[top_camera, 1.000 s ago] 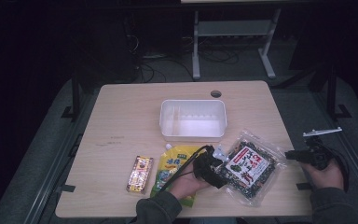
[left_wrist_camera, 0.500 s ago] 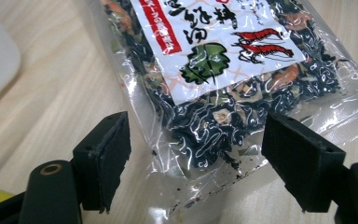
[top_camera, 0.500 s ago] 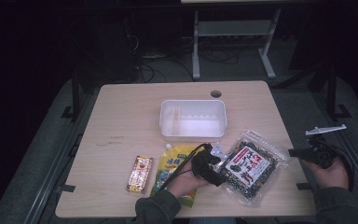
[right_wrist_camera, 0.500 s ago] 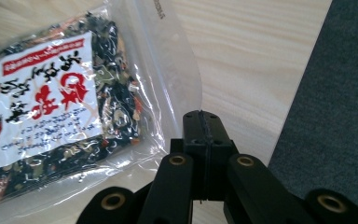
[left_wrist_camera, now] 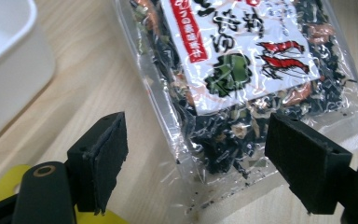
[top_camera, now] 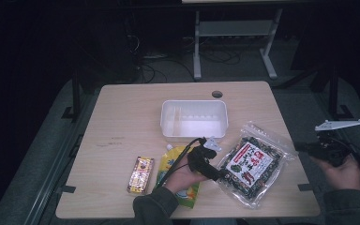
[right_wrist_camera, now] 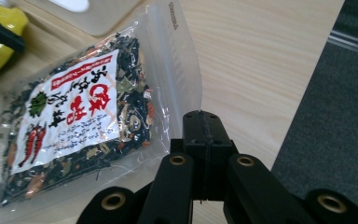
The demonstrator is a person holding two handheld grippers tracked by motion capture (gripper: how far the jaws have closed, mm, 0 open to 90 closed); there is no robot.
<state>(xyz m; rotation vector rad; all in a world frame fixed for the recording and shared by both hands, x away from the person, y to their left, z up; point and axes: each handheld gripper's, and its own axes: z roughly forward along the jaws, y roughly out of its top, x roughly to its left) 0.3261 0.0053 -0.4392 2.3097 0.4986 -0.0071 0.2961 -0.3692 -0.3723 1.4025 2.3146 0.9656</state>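
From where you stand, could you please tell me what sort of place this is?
Probably a lab or workshop recording bench: a pale wooden table with a cable hole, loose cables on the dark floor, and a grey metal stand behind.

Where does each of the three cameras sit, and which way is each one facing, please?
High view: above the person's side, looking forward and down on the table; both forearms and hands enter below.
Left gripper view: rides the left claw, looking along its open jaws at the dried-food bag and white tub.
Right gripper view: rides the right claw, jaws shut, facing the bag from the table's edge.
All three share the bag.
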